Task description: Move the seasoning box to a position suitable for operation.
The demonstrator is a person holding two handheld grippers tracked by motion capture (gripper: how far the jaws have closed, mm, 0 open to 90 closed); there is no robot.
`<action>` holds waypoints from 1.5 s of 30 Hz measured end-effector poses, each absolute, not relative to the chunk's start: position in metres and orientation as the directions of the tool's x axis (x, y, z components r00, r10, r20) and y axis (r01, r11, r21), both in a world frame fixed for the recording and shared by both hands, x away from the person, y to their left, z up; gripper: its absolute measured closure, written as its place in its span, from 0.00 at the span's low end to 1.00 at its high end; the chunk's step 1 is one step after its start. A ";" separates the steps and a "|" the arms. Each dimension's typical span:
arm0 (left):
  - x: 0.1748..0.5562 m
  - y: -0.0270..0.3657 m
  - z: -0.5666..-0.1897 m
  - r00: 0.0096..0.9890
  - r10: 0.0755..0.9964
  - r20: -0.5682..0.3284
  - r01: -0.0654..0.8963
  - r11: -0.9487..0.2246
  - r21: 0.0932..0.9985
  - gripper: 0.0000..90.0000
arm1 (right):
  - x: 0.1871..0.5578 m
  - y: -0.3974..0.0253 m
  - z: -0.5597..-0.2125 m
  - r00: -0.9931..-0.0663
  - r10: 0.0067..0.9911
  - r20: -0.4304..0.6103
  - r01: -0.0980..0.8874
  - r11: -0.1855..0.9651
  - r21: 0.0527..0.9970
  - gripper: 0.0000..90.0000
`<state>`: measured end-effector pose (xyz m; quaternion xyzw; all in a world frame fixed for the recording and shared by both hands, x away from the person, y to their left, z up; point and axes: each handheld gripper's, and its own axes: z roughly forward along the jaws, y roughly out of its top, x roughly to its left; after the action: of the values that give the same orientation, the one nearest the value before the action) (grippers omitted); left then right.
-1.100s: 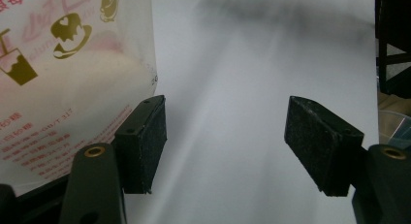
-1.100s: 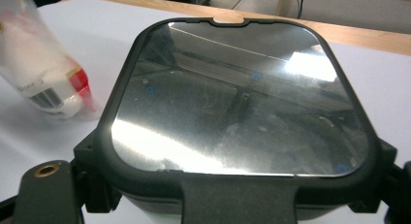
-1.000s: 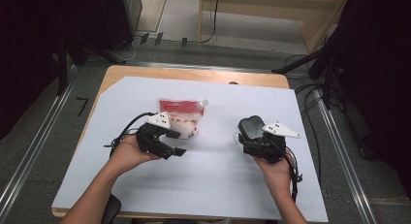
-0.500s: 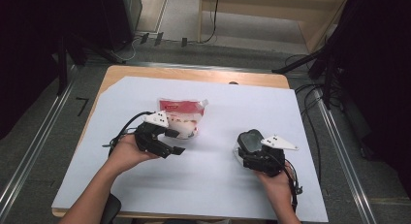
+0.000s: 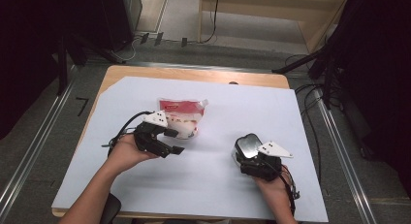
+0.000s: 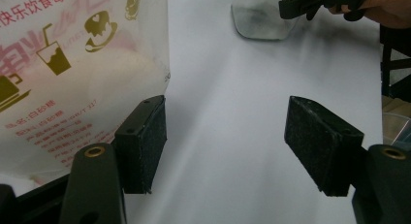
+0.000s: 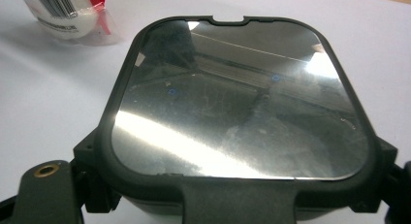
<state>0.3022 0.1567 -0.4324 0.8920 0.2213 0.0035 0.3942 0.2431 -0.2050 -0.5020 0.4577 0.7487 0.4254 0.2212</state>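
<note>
Right gripper (image 5: 245,158), lower right, fingers clenched on a lidded container (image 7: 237,112); left gripper (image 5: 167,139) spread beside the pouch (image 5: 181,115). Next, probably grasping the pouch.

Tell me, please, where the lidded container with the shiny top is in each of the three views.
High view: lidded container, right of centre, at the right tool.
Left gripper view: top edge, right of centre.
Right gripper view: centre, close up.
Shared landmark: the printed bag.
</note>
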 end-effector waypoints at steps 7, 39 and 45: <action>0.302 0.157 -0.432 0.899 0.403 -0.170 0.397 -0.592 0.701 0.37 | 0.248 -0.208 -0.501 -0.486 0.864 0.129 0.540 0.182 0.822 0.13; 0.299 0.183 -0.415 0.878 0.454 -0.151 0.418 -0.574 0.704 0.37 | 0.256 -0.225 -0.441 -0.545 0.807 0.225 0.564 0.155 0.811 0.15; 0.299 0.197 -0.411 0.863 0.483 -0.150 0.435 -0.558 0.707 0.37 | 0.256 -0.225 -0.435 -0.558 0.804 0.207 0.544 0.166 0.823 0.21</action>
<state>0.2989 0.1969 -0.4112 0.8821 0.2602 0.0303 0.3916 0.2558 -0.2247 -0.4350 0.4487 0.7507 0.4643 0.1398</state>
